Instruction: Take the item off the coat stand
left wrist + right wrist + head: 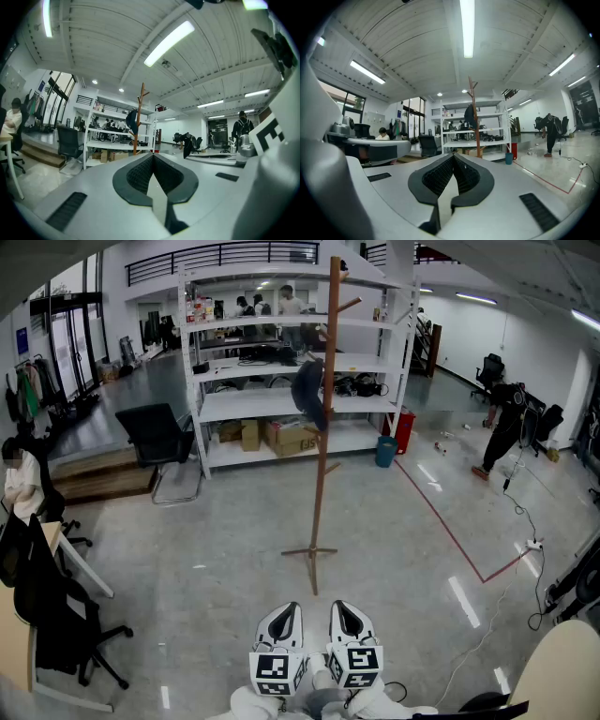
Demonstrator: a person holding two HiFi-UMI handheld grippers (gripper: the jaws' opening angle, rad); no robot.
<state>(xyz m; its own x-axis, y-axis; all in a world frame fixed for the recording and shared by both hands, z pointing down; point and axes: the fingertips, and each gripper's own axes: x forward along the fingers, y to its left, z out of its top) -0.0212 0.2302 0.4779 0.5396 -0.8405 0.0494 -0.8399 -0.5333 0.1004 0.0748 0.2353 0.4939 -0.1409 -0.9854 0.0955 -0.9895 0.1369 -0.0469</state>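
A tall wooden coat stand point(322, 427) rises from the grey floor ahead of me, its cross-shaped foot on the tiles. A dark cap-like item point(308, 390) hangs from a peg partway up the pole; it also shows as a dark item point(132, 120) and a dark item point(469, 115) in the gripper views. My left gripper point(284, 617) and right gripper point(345, 615) sit side by side at the bottom of the head view, well short of the stand. Both are shut with nothing between the jaws, tips touching.
White shelving point(281, 362) with boxes stands behind the stand. A black chair point(159, 442) is at its left, office chairs point(56, 610) and a desk at the near left. A person point(504, 423) stands far right by red floor tape point(450, 531). A blue bin point(386, 451) is near the shelves.
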